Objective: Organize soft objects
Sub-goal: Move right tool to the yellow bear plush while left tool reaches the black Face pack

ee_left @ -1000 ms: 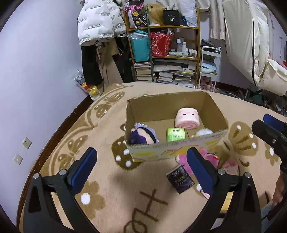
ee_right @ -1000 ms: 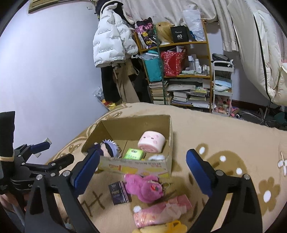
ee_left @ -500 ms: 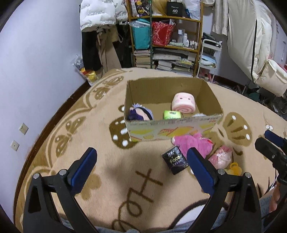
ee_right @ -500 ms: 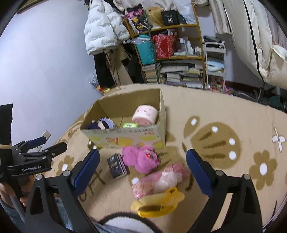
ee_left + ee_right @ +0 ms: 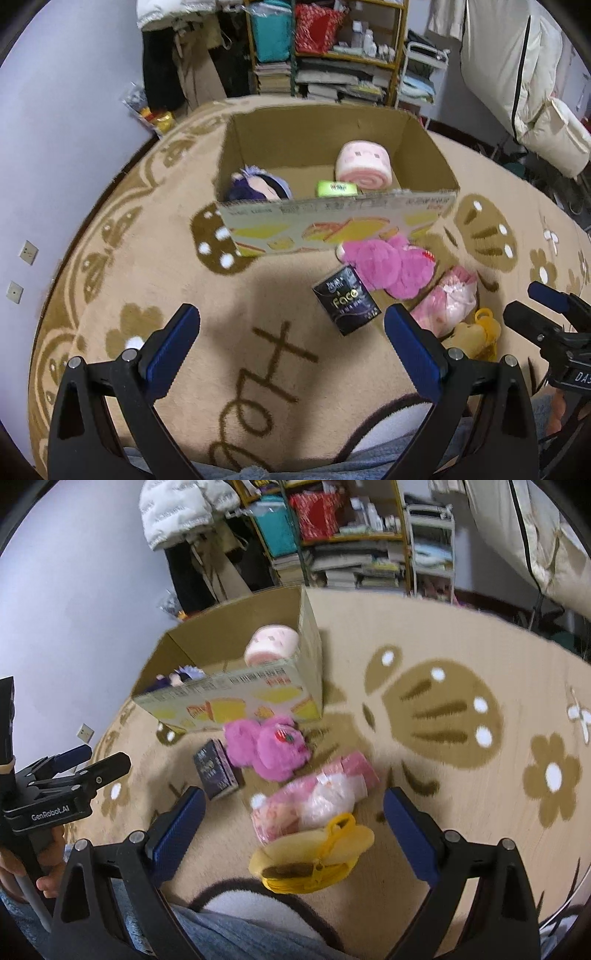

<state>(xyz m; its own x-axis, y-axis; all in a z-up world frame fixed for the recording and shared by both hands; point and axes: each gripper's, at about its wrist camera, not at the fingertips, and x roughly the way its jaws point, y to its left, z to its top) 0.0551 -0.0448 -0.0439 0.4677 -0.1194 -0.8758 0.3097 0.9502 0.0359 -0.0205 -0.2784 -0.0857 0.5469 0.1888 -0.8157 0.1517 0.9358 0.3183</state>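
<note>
An open cardboard box point(image 5: 424, 147) point(image 5: 306, 657) stands on the rug. In it lie a pink roll plush point(image 5: 364, 166) point(image 5: 271, 644), a purple-haired doll point(image 5: 258, 184) point(image 5: 183, 674) and a green pack point(image 5: 337, 188). In front of the box lie a pink plush point(image 5: 388, 264) point(image 5: 269, 747), a black packet point(image 5: 346, 301) point(image 5: 216, 773), a pink wrapped bundle point(image 5: 445, 301) point(image 5: 314, 801) and a yellow plush point(image 5: 476, 338) point(image 5: 314, 860). My left gripper point(image 5: 291, 343) point(image 5: 74, 764) is open and empty, short of the packet. My right gripper point(image 5: 291, 823) point(image 5: 539, 306) is open and empty above the yellow plush.
A beige patterned rug point(image 5: 129, 258) point(image 5: 461, 709) covers the floor. Shelves with books and bags point(image 5: 332, 55) point(image 5: 351, 542) stand behind the box. A wall point(image 5: 55, 110) runs on the left. The person's jeans point(image 5: 229, 938) show at the bottom edge.
Both grippers have pulled back and tilted down, so the items in front of the box show larger and nearer. Both stay open. No object has moved.
</note>
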